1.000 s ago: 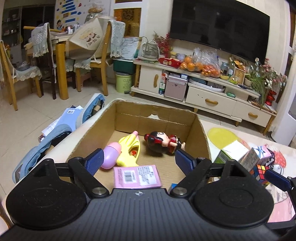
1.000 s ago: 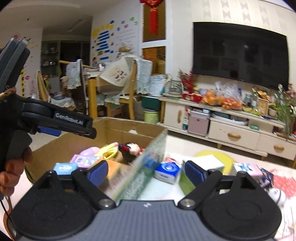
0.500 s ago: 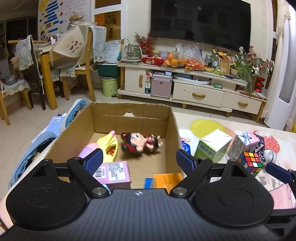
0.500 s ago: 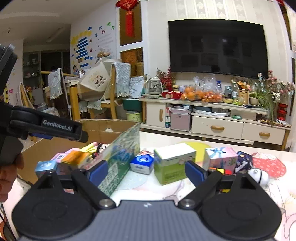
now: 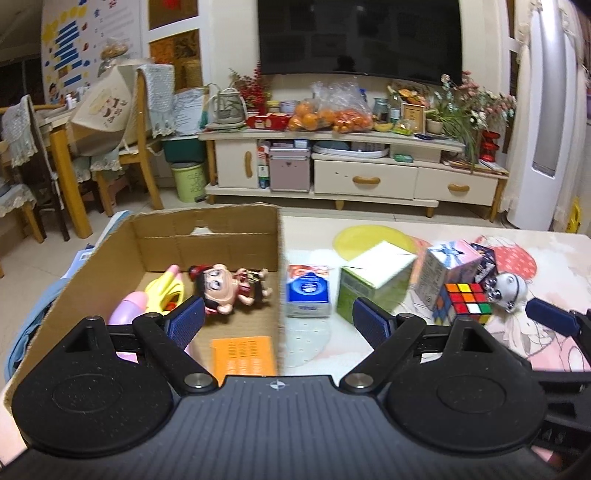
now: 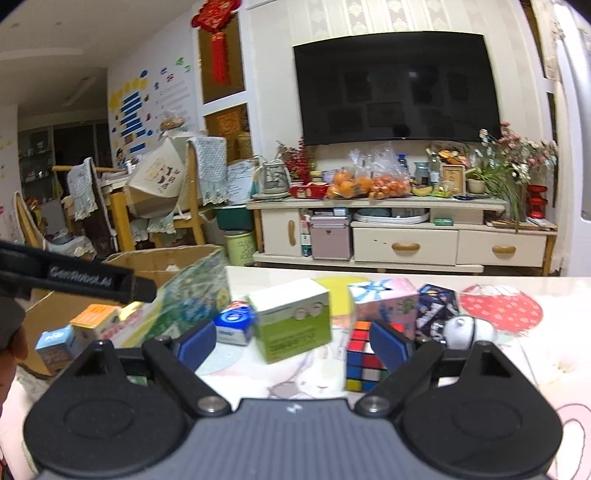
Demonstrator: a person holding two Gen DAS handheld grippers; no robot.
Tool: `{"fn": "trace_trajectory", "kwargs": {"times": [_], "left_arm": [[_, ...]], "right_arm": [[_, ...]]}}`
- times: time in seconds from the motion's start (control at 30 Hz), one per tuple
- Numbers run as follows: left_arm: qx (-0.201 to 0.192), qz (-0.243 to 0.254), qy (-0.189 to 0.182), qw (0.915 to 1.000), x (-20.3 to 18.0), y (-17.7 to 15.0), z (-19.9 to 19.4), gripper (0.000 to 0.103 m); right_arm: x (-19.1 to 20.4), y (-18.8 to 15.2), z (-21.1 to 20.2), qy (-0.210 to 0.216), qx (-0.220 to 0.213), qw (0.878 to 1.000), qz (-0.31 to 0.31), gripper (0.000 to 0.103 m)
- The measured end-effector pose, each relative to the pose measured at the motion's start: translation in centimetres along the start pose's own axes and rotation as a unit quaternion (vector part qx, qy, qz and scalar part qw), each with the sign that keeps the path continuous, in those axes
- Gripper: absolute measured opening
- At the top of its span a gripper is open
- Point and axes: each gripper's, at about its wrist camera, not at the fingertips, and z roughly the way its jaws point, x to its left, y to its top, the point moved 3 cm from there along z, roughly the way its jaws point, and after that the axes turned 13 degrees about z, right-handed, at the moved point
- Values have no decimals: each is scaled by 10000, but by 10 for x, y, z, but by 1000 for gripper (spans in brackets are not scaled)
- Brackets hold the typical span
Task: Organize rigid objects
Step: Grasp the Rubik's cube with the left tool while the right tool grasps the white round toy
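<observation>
The cardboard box lies left of the fingers; cartons and a puzzle cube right, perhaps touching.

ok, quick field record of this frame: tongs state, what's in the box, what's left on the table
left tongs: open, empty
right tongs: open, empty
brown cardboard box: doll, yellow water gun, orange carton
table: blue-white carton, green-white box, pink box, Rubik's cube

A dark television hangs above a cream TV cabinet. Bagged oranges sit on it. Wooden chairs stand left.
</observation>
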Motion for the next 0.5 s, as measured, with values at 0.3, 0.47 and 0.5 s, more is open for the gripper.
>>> {"fn": "trace_trajectory", "kwargs": {"times": [0.3,0.47,0.5], "left_arm": [[0,385,-237,9990,-13,-3,4,103],[19,636,-330,9974,-25,-5,5,103],[27,684,-351,9970,-27,-6,6,103]], "right_arm": [[-60,14,0,-500,-128,9975,487,90],[-92,14,5,-916,-59,9934,693,90],[-97,14,5,-948,-53,9928,726,90]]}}
